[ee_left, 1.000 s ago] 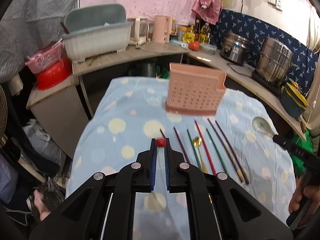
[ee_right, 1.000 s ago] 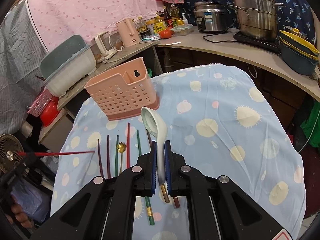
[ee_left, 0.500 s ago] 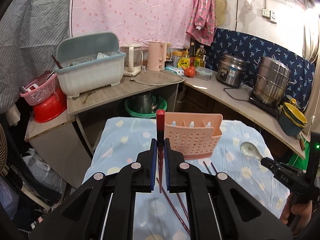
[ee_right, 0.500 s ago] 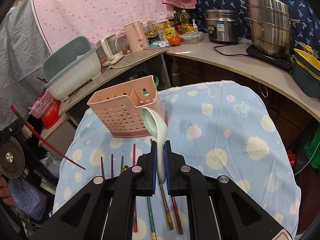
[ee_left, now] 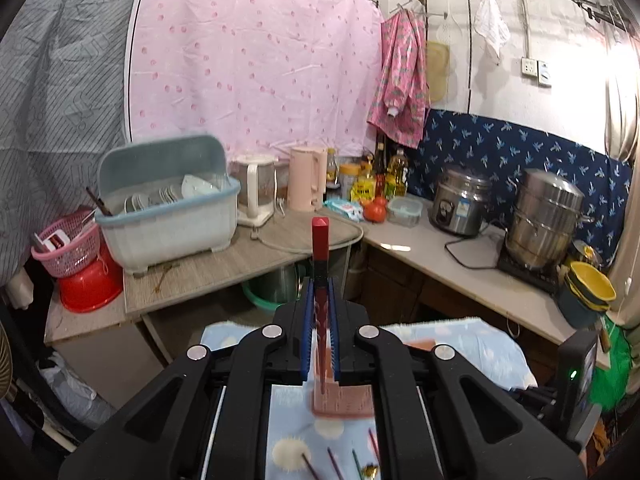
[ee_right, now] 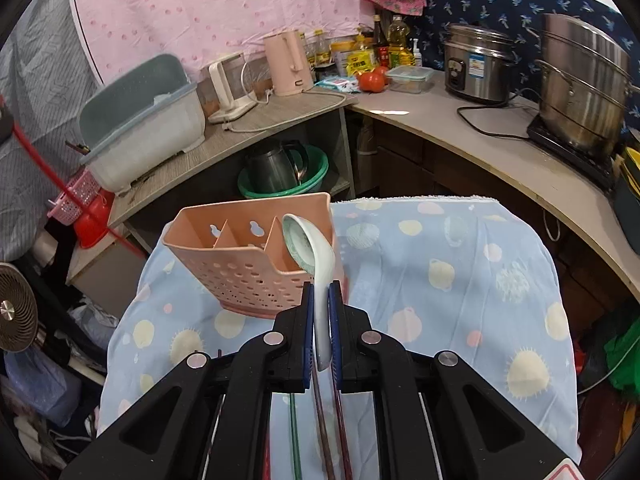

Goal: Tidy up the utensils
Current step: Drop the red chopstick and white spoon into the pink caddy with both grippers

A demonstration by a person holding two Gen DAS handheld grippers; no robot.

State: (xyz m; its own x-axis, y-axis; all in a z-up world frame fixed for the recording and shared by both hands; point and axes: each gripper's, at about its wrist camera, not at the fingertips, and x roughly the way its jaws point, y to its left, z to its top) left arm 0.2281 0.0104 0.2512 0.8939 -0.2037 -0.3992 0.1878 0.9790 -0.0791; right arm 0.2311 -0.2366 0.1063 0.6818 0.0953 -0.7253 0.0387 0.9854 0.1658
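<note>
My left gripper is shut on a red chopstick, which stands nearly upright with its thick end up and its tip over the pink utensil holder below. That chopstick also shows at the left edge of the right wrist view. My right gripper is shut on the handle of a white ceramic spoon; its bowl hangs over the right compartment of the pink utensil holder. Several coloured chopsticks and a gold spoon lie on the blue spotted cloth.
A wooden counter behind the table carries a grey-blue dish rack, kettles and bottles. Steel pots stand on the right counter. A pink basket and a red bowl are at the left. A fan stands at the far left.
My left gripper has lifted and tilted the red chopstick upright over the holder. My right gripper has carried the spoon forward, so its bowl is now over the holder's right compartment.
</note>
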